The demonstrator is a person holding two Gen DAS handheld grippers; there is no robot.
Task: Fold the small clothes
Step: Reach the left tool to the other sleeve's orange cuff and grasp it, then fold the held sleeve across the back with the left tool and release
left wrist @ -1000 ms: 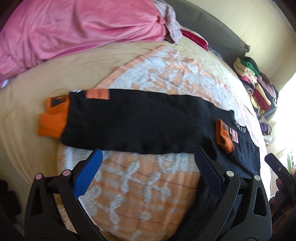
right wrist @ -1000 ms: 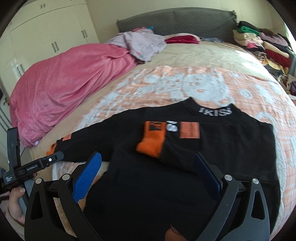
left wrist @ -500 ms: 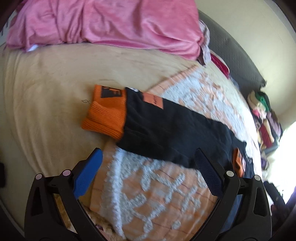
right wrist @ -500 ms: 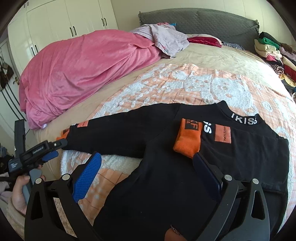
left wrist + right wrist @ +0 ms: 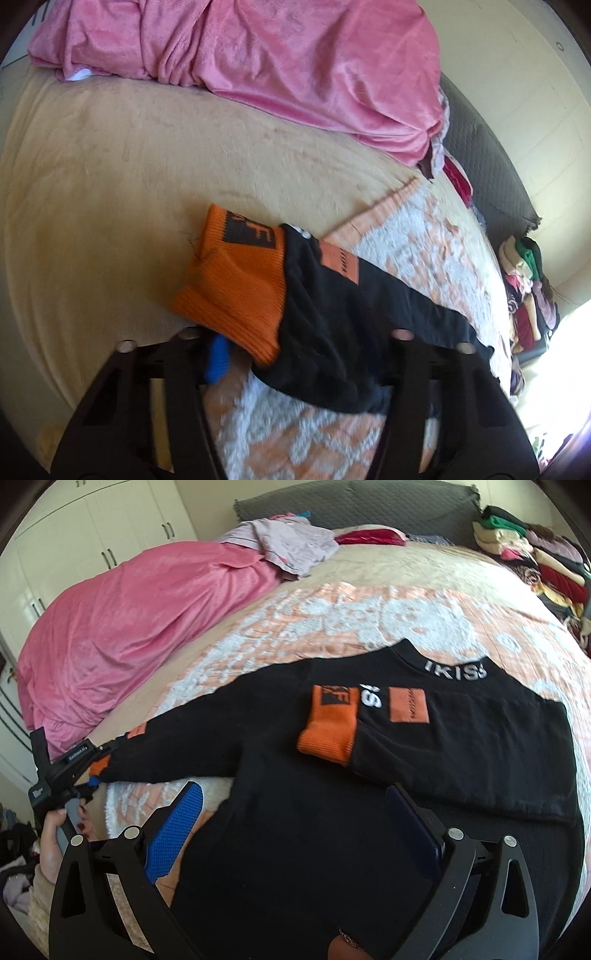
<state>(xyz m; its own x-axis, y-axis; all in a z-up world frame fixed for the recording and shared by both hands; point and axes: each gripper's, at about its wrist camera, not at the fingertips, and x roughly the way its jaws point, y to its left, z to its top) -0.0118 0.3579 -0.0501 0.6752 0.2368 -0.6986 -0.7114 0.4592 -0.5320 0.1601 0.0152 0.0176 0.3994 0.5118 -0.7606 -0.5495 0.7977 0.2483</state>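
A black top (image 5: 369, 812) with orange cuffs lies flat on a patterned orange and white blanket (image 5: 369, 609). One sleeve is folded across its chest, its orange cuff (image 5: 327, 731) below the lettered collar. The other sleeve stretches out to the left. My left gripper (image 5: 303, 373) is at that sleeve's end, its jaws closing. The orange cuff (image 5: 236, 288) and the black sleeve bunch up between its pads, and the cuff covers part of the blue pad (image 5: 218, 354). The right wrist view shows this gripper (image 5: 96, 768) pinching the cuff. My right gripper (image 5: 295, 830) hangs open over the top's lower part, holding nothing.
A pink blanket (image 5: 277, 74) is heaped along the far side of the beige bed (image 5: 110, 166). Folded clothes (image 5: 535, 554) are stacked by the grey headboard (image 5: 351, 502). White wardrobe doors (image 5: 92, 524) stand behind. A hand (image 5: 59, 834) holds the left gripper's handle.
My left gripper moved left along the outstretched sleeve to its orange cuff, came down onto it, and its jaws narrowed around the fabric. The right gripper stayed open over the top.
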